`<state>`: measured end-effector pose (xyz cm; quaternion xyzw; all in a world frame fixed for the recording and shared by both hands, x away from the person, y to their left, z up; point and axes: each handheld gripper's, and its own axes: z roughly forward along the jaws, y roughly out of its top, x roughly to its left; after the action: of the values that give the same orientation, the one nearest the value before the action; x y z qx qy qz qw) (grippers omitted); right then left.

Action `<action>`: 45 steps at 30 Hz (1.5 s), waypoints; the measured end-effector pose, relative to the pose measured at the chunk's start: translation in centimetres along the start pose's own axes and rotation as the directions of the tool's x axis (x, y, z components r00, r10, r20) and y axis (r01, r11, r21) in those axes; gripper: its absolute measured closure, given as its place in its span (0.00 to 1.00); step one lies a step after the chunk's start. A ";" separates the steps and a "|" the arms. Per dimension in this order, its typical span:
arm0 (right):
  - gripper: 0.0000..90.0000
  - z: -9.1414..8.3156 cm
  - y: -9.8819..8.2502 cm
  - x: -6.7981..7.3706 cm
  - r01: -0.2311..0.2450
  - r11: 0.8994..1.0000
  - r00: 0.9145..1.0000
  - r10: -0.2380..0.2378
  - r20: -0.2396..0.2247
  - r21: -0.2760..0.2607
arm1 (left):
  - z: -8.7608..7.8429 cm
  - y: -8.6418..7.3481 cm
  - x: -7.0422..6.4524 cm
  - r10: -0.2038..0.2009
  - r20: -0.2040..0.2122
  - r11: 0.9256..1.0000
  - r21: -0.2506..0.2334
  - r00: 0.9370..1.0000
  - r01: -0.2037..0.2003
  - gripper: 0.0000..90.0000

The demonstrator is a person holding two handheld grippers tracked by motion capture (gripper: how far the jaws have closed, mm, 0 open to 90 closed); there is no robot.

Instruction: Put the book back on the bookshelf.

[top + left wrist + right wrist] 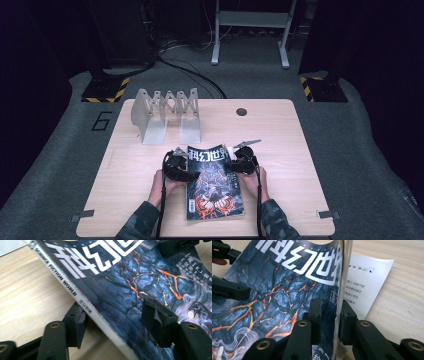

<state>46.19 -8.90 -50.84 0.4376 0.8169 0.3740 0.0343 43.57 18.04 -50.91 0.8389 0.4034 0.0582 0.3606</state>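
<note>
A magazine point(215, 187) with a dark blue cracked-lava cover and white title lies at the table's near centre, its far end raised. My left gripper point(186, 171) is at its spine. In the left gripper view the magazine point(125, 277) has its spine between the wide-apart jaws of the left gripper point(116, 315), one pad below the spine and one above the cover, not pressing. My right gripper point(235, 165) is at the opposite edge. In the right gripper view the right gripper point(330, 312) pinches the page edge of the magazine point(274, 290). A white inner page point(367, 282) hangs out behind.
A grey metal accordion-style rack point(167, 112) stands at the back left of the wooden table point(280, 140). A round cable hole point(241, 111) sits at the back centre. Small metal clips point(82, 216) mark the front corners. Cables and stand legs lie on the floor beyond.
</note>
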 end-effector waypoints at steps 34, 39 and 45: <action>0.49 -0.5 0.3 -0.6 -0.015 1.000 0.999 0.016 -0.051 0.009 | -2.3 1.3 -2.0 0.115 0.040 0.981 -0.162 0.993 -0.107 0.75; 0.35 -0.7 0.5 -0.7 0.005 0.999 1.000 -0.004 -0.030 0.044 | -3.2 0.7 -2.3 0.126 0.026 0.965 -0.234 0.992 -0.117 0.78; 0.29 -0.4 0.4 -1.1 -0.021 0.999 0.998 0.023 -0.056 0.044 | -3.7 0.3 -2.5 0.138 0.024 0.952 -0.280 0.990 -0.126 0.80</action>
<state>47.03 -9.79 -50.59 0.4364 0.8206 0.3689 -0.0025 40.62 18.24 -47.52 0.8062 0.3264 0.1198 0.4787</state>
